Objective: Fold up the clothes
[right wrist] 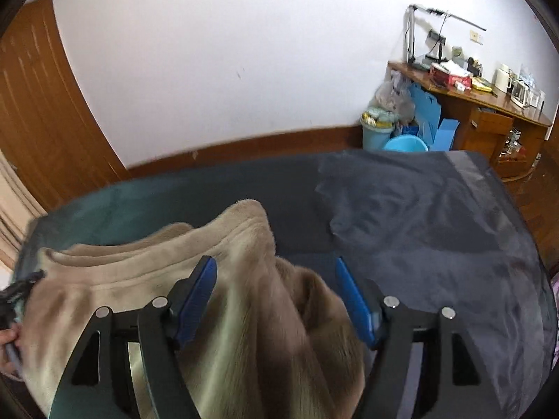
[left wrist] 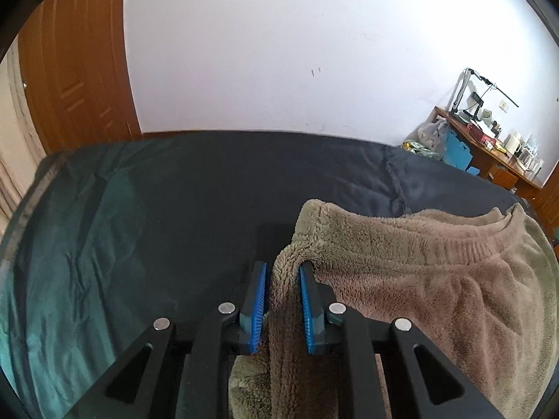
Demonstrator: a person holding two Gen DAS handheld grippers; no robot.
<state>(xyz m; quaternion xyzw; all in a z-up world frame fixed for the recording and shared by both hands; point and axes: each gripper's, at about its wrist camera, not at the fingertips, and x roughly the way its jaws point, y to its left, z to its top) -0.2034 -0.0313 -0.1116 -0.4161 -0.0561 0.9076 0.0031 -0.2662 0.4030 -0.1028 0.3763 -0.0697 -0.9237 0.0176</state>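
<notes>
Two tongs: left tongs (left wrist: 282, 272) pinching fleece garment (left wrist: 419, 279); right tongs (right wrist: 276, 269) spread, fleece between.

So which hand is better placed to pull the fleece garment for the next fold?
Left, probably: the left gripper is shut on the fleece garment, while the right gripper stands open around it.

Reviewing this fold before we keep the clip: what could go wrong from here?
1. The left gripper pinches only a narrow bunched edge of the fleece garment; the thick pile may slip out.
2. The right gripper stands open with fleece bulging between its jaws, so that side looks unsupported and may sag unevenly.
3. Loose fleece could snag on an open pad.
</notes>
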